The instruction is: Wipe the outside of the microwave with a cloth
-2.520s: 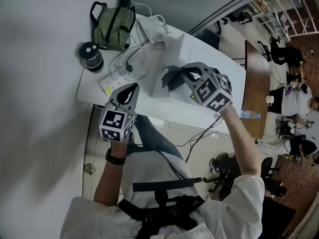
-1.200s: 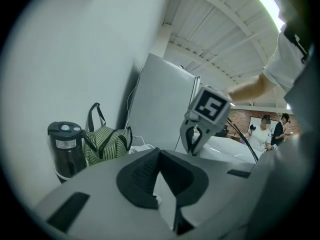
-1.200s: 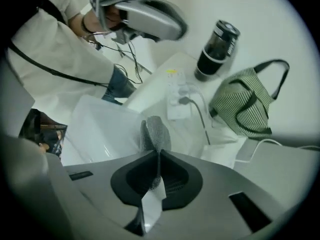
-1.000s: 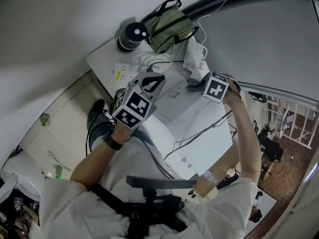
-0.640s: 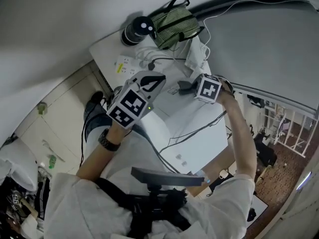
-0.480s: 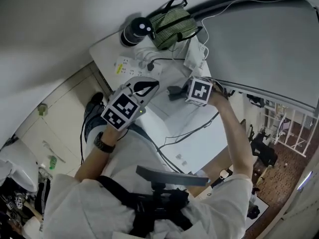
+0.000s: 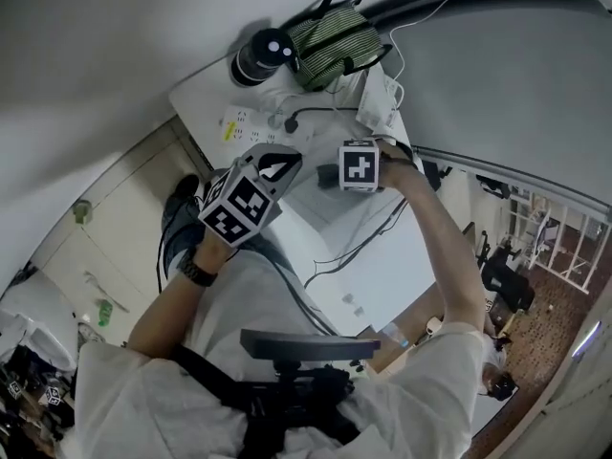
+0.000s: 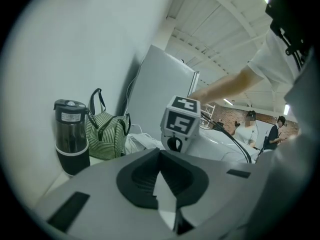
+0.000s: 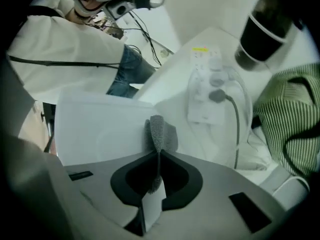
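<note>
Cloth (image 9: 156, 129), pinched by right hand-held gripper (image 9: 158, 155)

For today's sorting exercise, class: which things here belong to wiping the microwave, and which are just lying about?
In use: grey cloth, pinched in the right gripper; white microwave; left gripper, shut and empty.
Lying about: flask; striped bag; power strip.

I see soft, even indoor light with no hard shadows. Both gripper views go black at their corners and bend straight lines. Up close, the left gripper (image 8: 160, 153) body is blurred. The head view warps at its edges.
</note>
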Demonstrator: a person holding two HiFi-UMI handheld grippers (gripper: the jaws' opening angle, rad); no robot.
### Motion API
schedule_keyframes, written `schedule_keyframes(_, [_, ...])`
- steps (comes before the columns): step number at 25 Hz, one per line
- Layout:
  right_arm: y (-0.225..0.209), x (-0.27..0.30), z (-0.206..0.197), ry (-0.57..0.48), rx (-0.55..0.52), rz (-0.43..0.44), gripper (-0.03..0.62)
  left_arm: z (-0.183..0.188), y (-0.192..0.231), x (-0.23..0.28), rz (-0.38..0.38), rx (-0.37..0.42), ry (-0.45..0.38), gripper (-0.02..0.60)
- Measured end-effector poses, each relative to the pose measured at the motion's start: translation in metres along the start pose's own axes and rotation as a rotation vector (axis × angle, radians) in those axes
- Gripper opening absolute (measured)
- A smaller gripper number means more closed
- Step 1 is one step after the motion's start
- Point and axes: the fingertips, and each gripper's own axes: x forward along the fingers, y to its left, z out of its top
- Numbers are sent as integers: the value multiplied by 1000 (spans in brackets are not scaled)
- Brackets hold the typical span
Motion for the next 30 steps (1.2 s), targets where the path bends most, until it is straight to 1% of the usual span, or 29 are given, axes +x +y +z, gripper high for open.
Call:
schedule_keyframes(3, [-37,9,-54,62,107,-38,29,-4,1,1,0,-11,5,23])
schedule_keyframes(5, [-57,19,-83,100,172,-53,29,-8,5,-1,5,-24,13,23])
schedule_keyframes(7, [-69,26,-95,124,210,-54,29,-13,9,-6,18,-36,23,23])
schedule_keyframes(9, [-66,37,-90,135,207,-17,29,-16,14,-11,37,-44,26,23])
schedule_keyframes(11, [-49,47,-62,120,163,45,29,-18,20,-18,59,-52,23,23])
schedule_keyframes(12, [-36,51,-36,81,129,79,29,-20,23,-21,70,-55,19,23])
schedule_keyframes(13, [-21,53,-1,12,81,107,29,-22,25,-25,79,-57,15,23])
schedule_keyframes(14, [-6,56,35,-60,23,119,29,-24,26,-27,86,-60,9,23])
schedule_keyframes(15, [8,59,61,-88,-27,123,29,-25,26,-30,91,-65,4,23])
schedule_keyframes(17, [36,62,89,-49,-99,141,29,-28,26,-33,99,-72,1,23])
schedule_keyframes(18, [49,62,106,-53,-143,160,29,-30,27,-34,104,-73,5,23])
schedule_keyframes(19, [61,61,125,-81,-193,180,29,-32,27,-35,108,-73,11,23])
schedule_keyframes(21, [70,60,153,-125,-271,195,29,-33,28,-37,112,-76,16,23])
schedule_keyframes(22, [64,61,153,-111,-281,182,29,-33,28,-37,113,-77,16,23])
schedule_keyframes(24, [38,69,133,-46,-245,126,29,-32,27,-39,111,-72,15,23])
schedule_keyframes(26, [1,73,91,36,-145,41,28,-31,21,-42,91,-60,14,23])
schedule_keyframes(27, [-19,67,63,81,-64,-14,29,-30,16,-44,69,-49,15,23])
schedule_keyframes(28, [-35,54,32,112,41,-75,29,-27,10,-45,41,-33,15,23])
schedule_keyframes(29, [-47,33,3,113,164,-139,28,-24,4,-47,12,-10,15,23])
schedule_keyframes(30, [-54,6,-21,76,284,-207,28,-19,-4,-49,-16,20,12,23])
